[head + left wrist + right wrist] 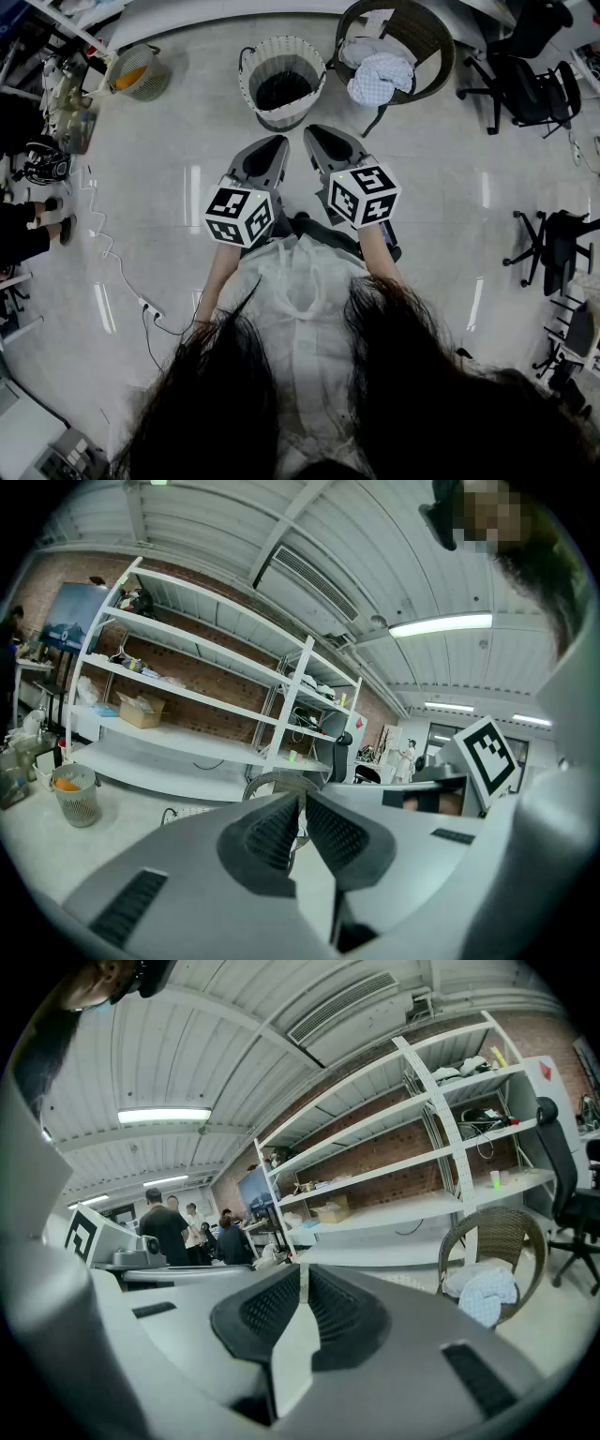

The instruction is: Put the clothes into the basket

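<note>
A white woven laundry basket point(281, 80) with a dark inside stands on the floor ahead of me. To its right is a wicker chair point(424, 28) with clothes on it: a checked blue-and-white piece point(380, 77) and a pale one behind. In the right gripper view the checked cloth point(487, 1296) lies on the chair seat point(497, 1232). My left gripper point(279, 141) point(301, 799) and right gripper point(312, 131) point(302, 1269) are held side by side, short of the basket, both pointing forward. Both are shut and hold nothing.
A small basket point(139, 73) point(75, 794) with something orange in it sits at the far left. White shelving point(187, 696) lines the brick back wall. Office chairs point(525, 84) stand at the right, and a cable with a power strip point(150, 309) lies on the floor at left. People stand in the background point(169, 1227).
</note>
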The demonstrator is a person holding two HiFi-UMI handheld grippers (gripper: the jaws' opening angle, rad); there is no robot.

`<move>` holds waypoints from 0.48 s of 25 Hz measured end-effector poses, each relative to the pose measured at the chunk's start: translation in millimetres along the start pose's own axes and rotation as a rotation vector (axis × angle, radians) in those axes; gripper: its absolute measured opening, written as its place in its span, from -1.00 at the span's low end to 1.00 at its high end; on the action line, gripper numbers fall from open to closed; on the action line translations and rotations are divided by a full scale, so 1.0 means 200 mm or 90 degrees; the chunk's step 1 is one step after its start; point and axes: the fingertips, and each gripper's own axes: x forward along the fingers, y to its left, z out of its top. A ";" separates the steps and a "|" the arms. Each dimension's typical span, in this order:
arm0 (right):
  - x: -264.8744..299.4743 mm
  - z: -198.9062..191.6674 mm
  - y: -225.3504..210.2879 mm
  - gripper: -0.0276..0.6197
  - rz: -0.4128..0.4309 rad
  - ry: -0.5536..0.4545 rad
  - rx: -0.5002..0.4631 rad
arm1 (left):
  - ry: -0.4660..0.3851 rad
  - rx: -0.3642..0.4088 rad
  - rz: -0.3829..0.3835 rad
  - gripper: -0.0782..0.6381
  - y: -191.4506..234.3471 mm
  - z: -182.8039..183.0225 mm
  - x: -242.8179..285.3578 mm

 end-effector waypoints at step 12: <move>0.04 0.00 0.01 -0.78 -0.011 -0.010 -0.023 | 0.016 0.002 -0.004 -0.70 0.06 -0.02 0.01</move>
